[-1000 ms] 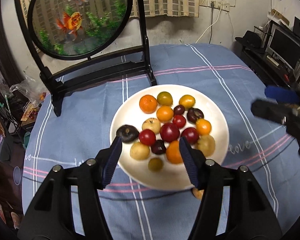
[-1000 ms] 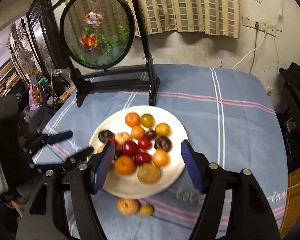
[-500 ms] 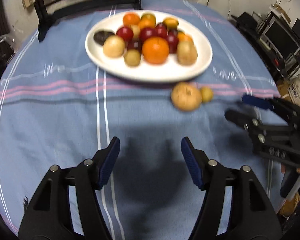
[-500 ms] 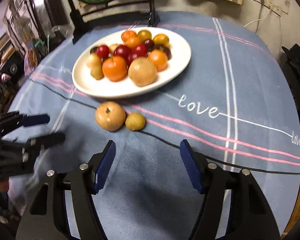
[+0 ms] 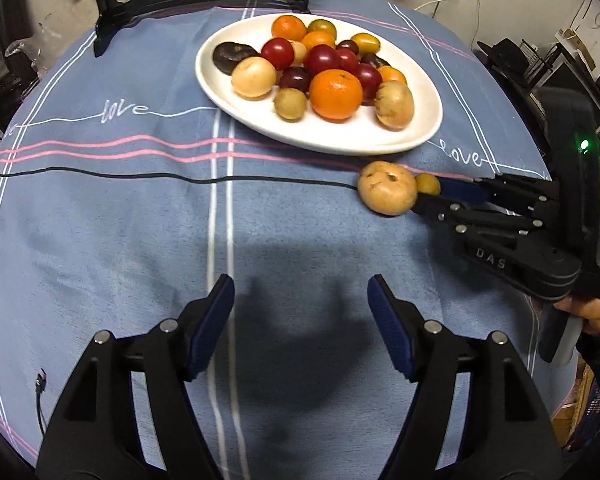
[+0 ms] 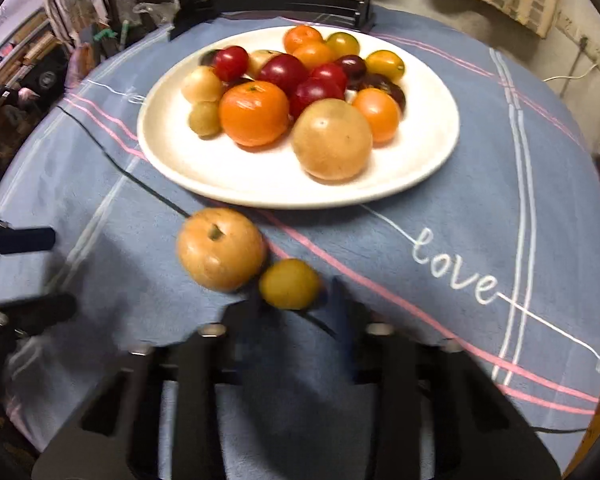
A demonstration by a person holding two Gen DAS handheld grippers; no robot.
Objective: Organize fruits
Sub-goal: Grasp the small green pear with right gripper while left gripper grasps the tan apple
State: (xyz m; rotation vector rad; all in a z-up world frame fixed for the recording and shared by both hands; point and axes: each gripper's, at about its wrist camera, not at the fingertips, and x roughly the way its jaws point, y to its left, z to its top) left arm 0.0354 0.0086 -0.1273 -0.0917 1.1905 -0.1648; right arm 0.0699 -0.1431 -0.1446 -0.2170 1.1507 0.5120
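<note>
While the right tool [image 6: 290, 304] has just been closing — its blurred jaws now stand narrow on either side of a small yellow fruit [image 6: 289, 283] on the table, and whether the pads press it I cannot tell — the left tool [image 5: 300, 328] has been opening, nothing between its blue pads above the blue tablecloth [image 5: 140, 208]. A larger tan fruit [image 6: 220, 249] touches the yellow one. Just behind sits a white plate [image 6: 420, 168] heaped with fruits.
</note>
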